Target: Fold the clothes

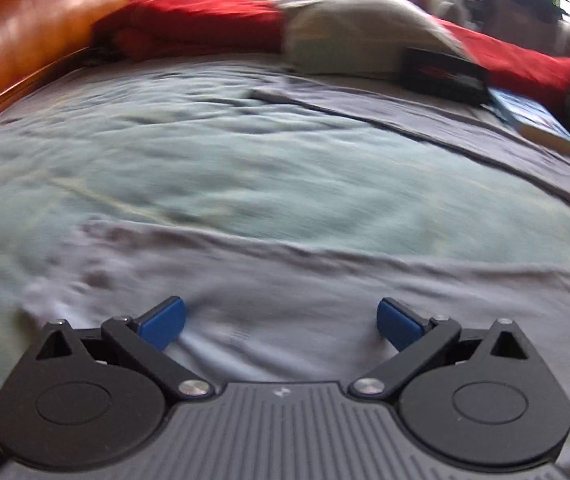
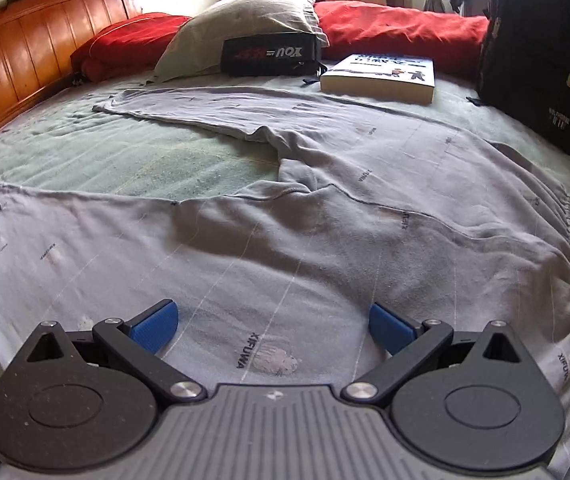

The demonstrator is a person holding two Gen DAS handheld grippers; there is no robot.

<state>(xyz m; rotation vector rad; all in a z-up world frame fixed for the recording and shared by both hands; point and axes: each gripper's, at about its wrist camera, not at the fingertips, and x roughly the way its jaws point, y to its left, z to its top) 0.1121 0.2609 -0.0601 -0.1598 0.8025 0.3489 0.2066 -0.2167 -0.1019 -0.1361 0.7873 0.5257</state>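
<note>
Left claw [image 1: 281, 322] gapes wide, empty, low over grey trousers [image 1: 285, 280] on the bed [image 1: 205, 168]; view blurred. Right claw [image 2: 273, 326] likewise wide, empty, above the waist end. Trousers [image 2: 325, 220] lie splayed; I judge no fold made.

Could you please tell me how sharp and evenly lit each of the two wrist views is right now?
Left wrist view: motion blur smears the grey trousers, pillow and headboard, though the open left gripper stays crisp. Right wrist view: sharp enough to read print on the trousers; window light washes out the top, and fisheye bends the bed edges.
</note>
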